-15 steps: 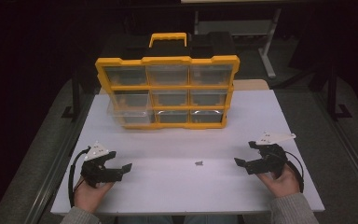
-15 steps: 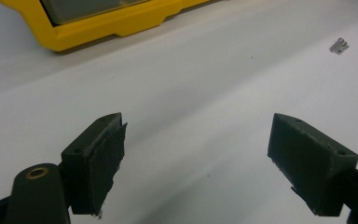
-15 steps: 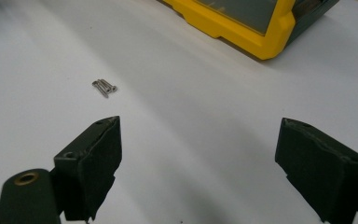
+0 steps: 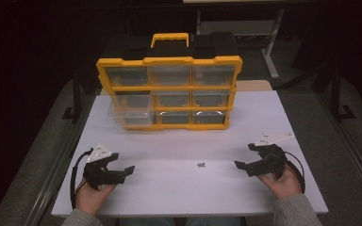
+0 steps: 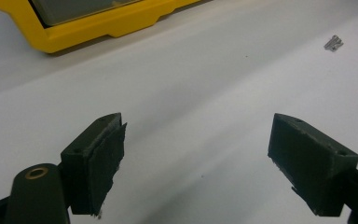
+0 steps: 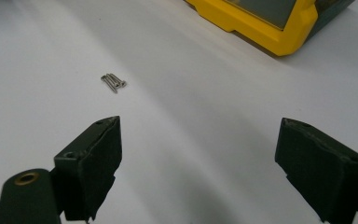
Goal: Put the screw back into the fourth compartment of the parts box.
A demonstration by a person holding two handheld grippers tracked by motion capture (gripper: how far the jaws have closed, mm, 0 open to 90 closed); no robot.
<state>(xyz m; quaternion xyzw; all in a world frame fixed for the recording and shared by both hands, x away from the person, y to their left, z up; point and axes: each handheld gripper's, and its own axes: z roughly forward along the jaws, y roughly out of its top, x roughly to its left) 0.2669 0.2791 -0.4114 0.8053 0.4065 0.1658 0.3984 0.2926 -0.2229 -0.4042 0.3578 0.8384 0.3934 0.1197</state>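
Note:
A yellow organizer box (image 4: 169, 92) with clear drawers stands upright at the back of the white table (image 4: 188, 141); its lower left drawer (image 4: 129, 115) is pulled out a little. Small metal screws (image 4: 201, 165) lie together on the table between my hands, also seen as the screws (image 6: 113, 82) and the screws (image 5: 333, 43). My left gripper (image 4: 122, 172) rests near the front left edge, jaws wide apart and empty (image 5: 196, 163). My right gripper (image 4: 247, 165) rests at the front right, open and empty (image 6: 198, 168), pointing toward the screws.
The box's yellow corner (image 5: 74, 28) lies ahead of the left gripper, and its other corner (image 6: 270, 28) ahead of the right one. Dark floor and metal frame legs (image 4: 268, 52) surround the table. A black cable (image 4: 75, 174) loops by the left hand.

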